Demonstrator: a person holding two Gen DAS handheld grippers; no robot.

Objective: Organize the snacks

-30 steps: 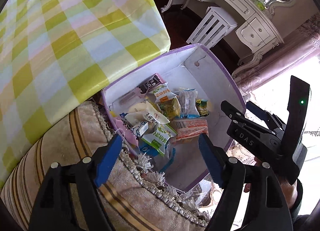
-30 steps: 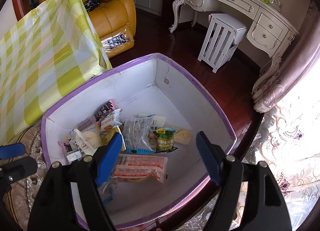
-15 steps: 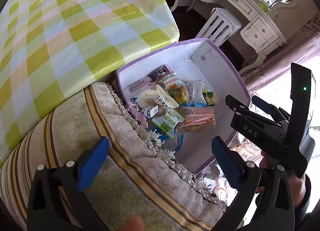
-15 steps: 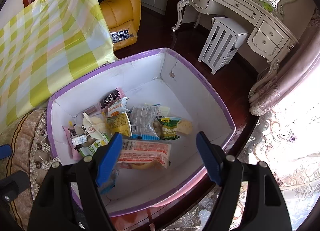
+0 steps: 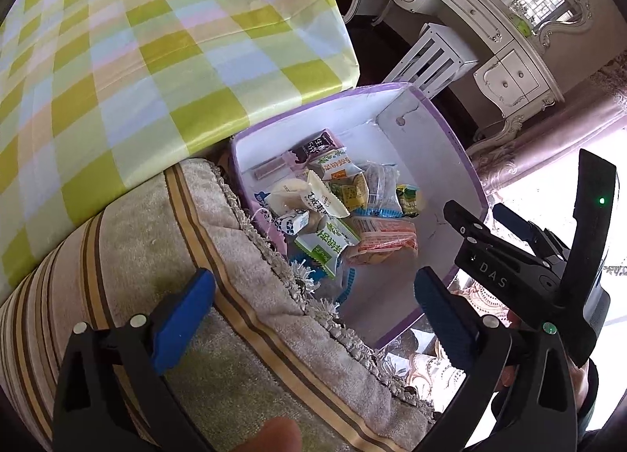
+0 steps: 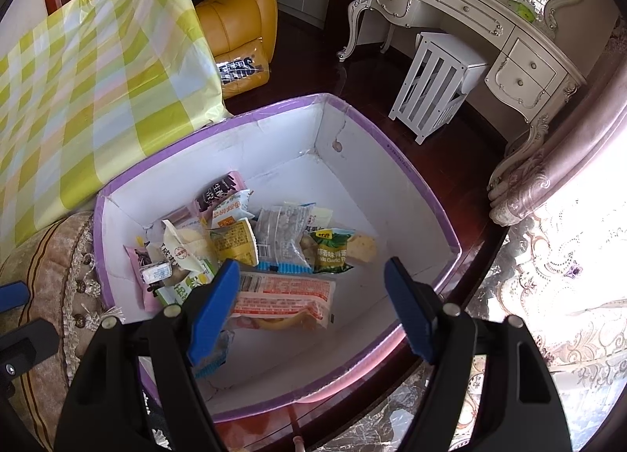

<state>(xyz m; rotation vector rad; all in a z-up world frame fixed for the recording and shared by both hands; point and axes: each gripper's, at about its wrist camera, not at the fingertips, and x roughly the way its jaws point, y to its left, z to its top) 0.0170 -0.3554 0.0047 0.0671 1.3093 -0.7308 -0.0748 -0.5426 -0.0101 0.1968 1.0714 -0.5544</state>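
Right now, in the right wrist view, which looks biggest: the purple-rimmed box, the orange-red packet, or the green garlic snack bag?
1. purple-rimmed box, by far.
2. orange-red packet.
3. green garlic snack bag.
The packet lies slightly nearer the camera, yet the gap looks real.

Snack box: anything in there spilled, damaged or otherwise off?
The snacks lie heaped in a jumble at one end of the box, packets overlapping, none sorted. The orange-and-white packet lies flat in front of the heap. The box's white inner wall shows cracks and a small hole. Nothing has spilled outside.
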